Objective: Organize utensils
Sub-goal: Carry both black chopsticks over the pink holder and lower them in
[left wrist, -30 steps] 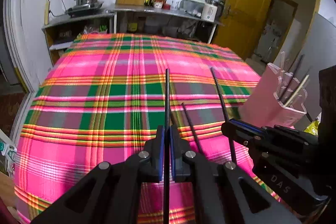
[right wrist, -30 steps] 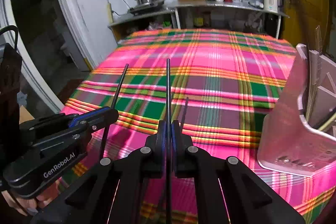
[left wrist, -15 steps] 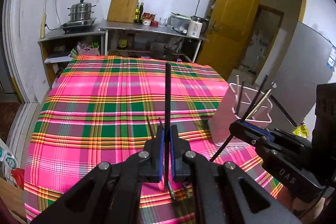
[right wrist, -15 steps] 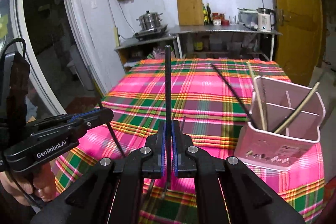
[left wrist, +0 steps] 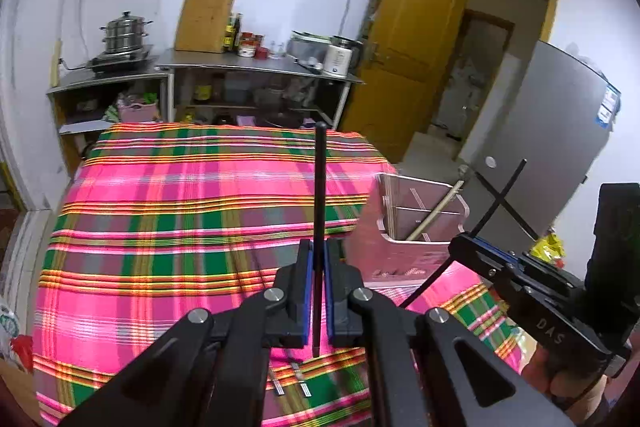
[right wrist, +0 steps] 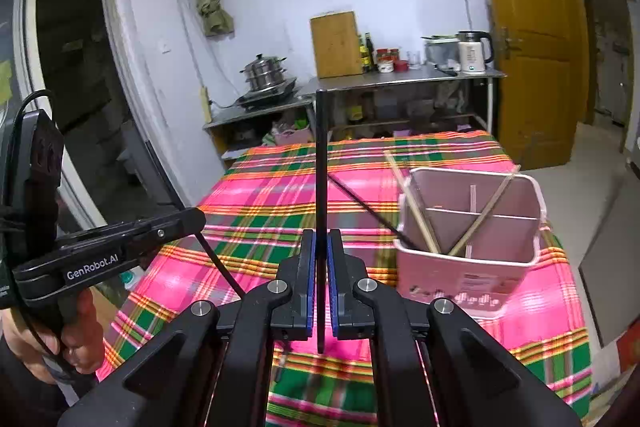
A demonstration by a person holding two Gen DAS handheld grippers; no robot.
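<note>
Raised since earlier: both grippers, left point(left wrist: 315, 291) and right point(right wrist: 321, 291), each clamped on an upright black chopstick point(left wrist: 319, 195), caddy point(right wrist: 472, 247) ahead, rightward, nearer the right gripper.

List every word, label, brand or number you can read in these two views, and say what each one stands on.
"GenRobot.AI": white print on the side of the left gripper, seen from the right wrist.
"DAS": pale letters on the body of the right gripper, seen from the left wrist.
Label on the front of the pink utensil holder: too blurred to read.
Blue sticker on the grey fridge: too small to read.
Jars and bottles on the steel counter: labels unreadable.
</note>
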